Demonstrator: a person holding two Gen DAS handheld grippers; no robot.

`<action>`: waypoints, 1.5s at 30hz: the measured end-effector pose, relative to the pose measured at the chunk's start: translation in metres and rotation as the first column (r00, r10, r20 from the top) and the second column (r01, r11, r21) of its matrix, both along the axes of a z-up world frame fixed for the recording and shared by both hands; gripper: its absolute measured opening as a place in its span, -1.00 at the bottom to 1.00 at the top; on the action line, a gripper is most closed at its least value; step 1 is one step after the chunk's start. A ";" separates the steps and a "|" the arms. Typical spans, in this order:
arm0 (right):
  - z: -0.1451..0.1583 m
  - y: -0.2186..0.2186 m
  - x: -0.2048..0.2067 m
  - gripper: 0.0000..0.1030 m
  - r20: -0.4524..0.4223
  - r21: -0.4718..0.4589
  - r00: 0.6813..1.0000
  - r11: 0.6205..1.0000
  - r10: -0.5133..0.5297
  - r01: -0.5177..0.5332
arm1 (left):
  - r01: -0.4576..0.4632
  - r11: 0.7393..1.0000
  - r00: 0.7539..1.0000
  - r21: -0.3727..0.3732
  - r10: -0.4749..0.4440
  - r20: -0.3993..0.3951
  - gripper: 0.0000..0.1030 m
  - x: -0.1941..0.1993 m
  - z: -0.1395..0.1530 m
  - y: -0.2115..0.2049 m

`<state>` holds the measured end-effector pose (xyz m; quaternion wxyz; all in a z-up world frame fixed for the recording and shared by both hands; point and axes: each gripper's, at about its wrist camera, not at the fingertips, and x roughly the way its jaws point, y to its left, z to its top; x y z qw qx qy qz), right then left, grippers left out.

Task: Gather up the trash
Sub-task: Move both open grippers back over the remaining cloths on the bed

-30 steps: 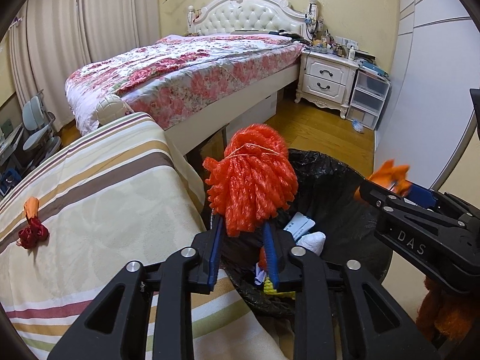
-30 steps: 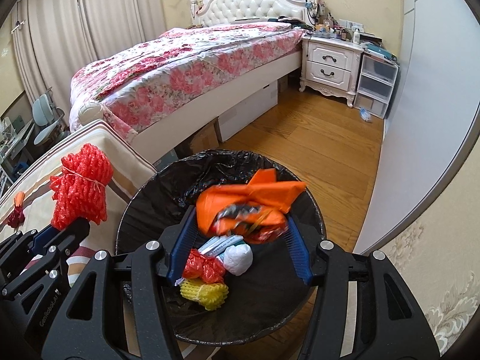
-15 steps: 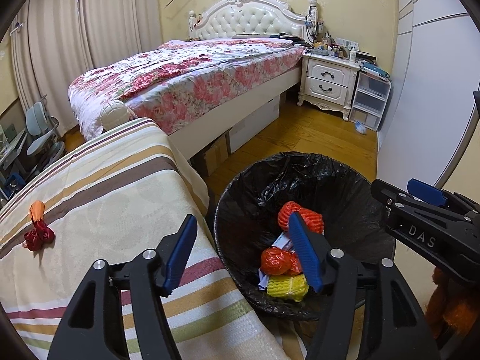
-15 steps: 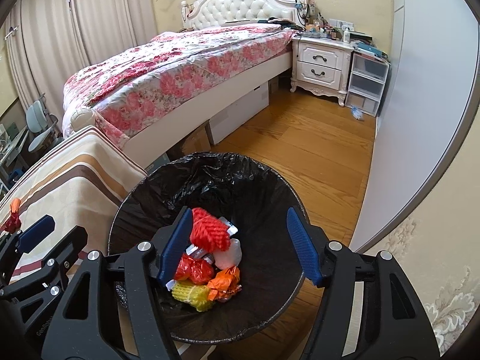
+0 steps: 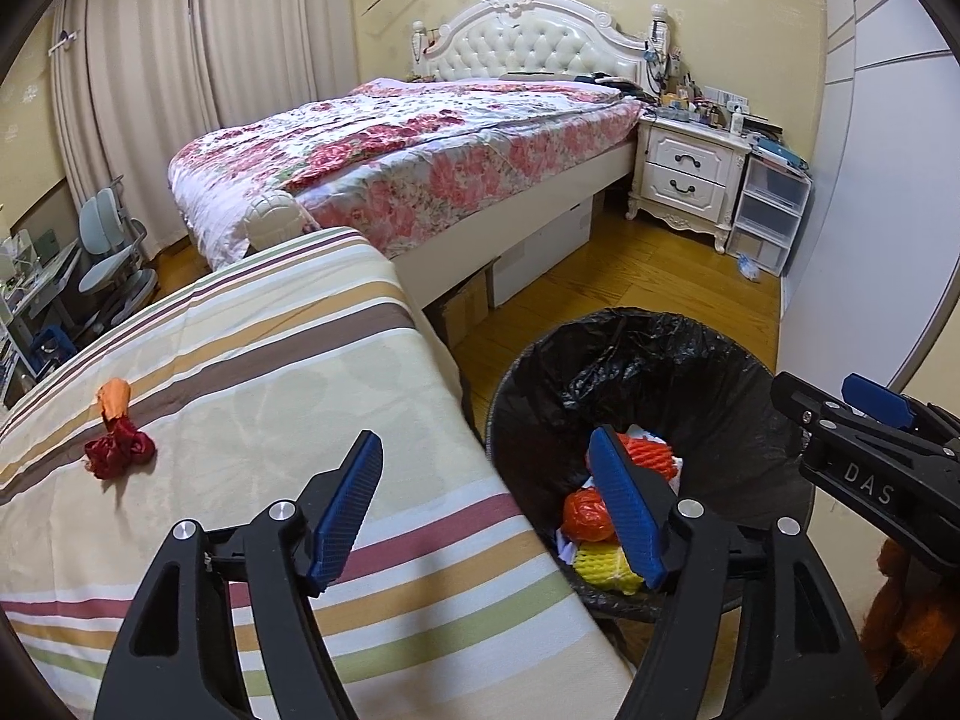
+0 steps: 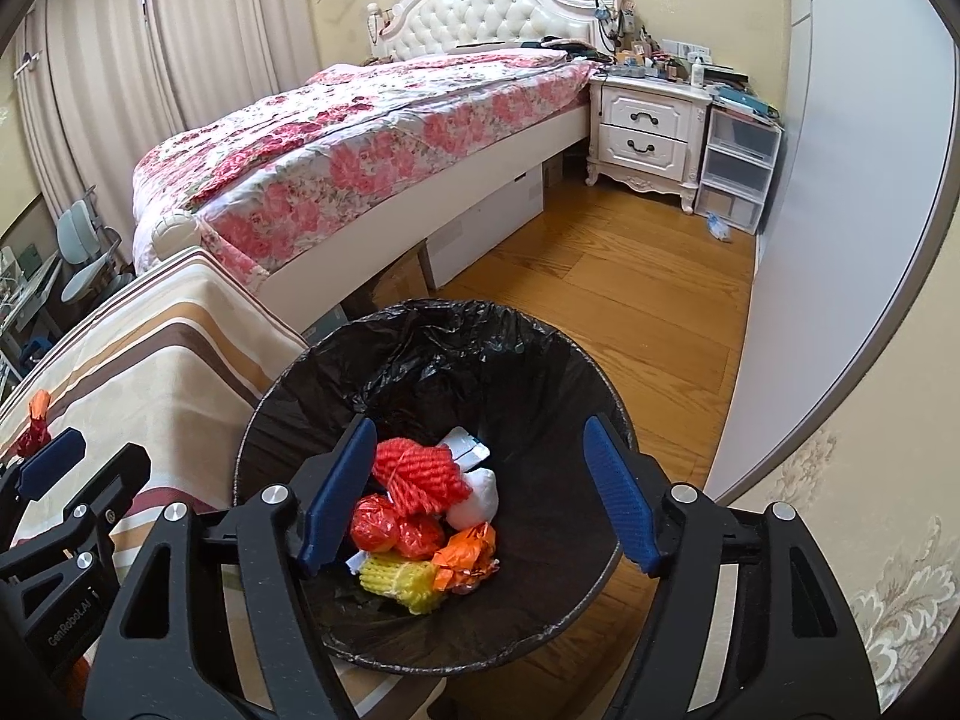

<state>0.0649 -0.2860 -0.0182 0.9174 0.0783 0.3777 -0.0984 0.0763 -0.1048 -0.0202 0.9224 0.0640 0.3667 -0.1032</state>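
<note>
the left hand-held gripper [image 5: 486, 507] stood wide with nothing between its blue pads; its jaws had just been opening. it sat low in the left wrist frame, over the edge where the striped bench [image 5: 258, 372] met the bin [image 5: 648, 360]. the right hand-held gripper [image 6: 480, 495] was also wide and empty, its jaws having just opened further, poised above the bin mouth in the lower centre of the right wrist frame. the black-lined bin stood on the wooden floor [image 6: 630, 294] just beside the bench. inside it lay an orange-red net bundle [image 6: 420, 471], 1 yellow net piece [image 6: 402, 582], red wrappers [image 6: 390, 528], an orange wrapper [image 6: 468, 549] and white scraps [image 6: 477, 495], heaped together. 1 dark red scrap with an orange tip [image 5: 117, 435] remained on the bench, at the left of the left wrist frame, well apart from the bin.
</note>
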 end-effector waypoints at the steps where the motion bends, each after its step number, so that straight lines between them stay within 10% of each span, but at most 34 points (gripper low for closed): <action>1: 0.000 0.003 0.000 0.36 0.000 0.001 1.000 1.000 0.003 -0.003 | -0.006 1.000 1.000 0.000 0.006 0.000 0.35 -0.001 0.000 0.004; 23: -0.008 0.122 0.009 0.37 -0.037 0.014 0.964 0.965 0.262 -0.262 | -0.241 0.970 0.969 0.023 0.242 -0.046 0.35 -0.011 -0.009 0.120; 45: -0.010 0.287 0.023 0.37 -0.098 -0.006 0.827 0.831 0.554 -0.557 | -0.474 0.880 0.878 -0.003 0.473 -0.077 0.35 -0.035 -0.012 0.271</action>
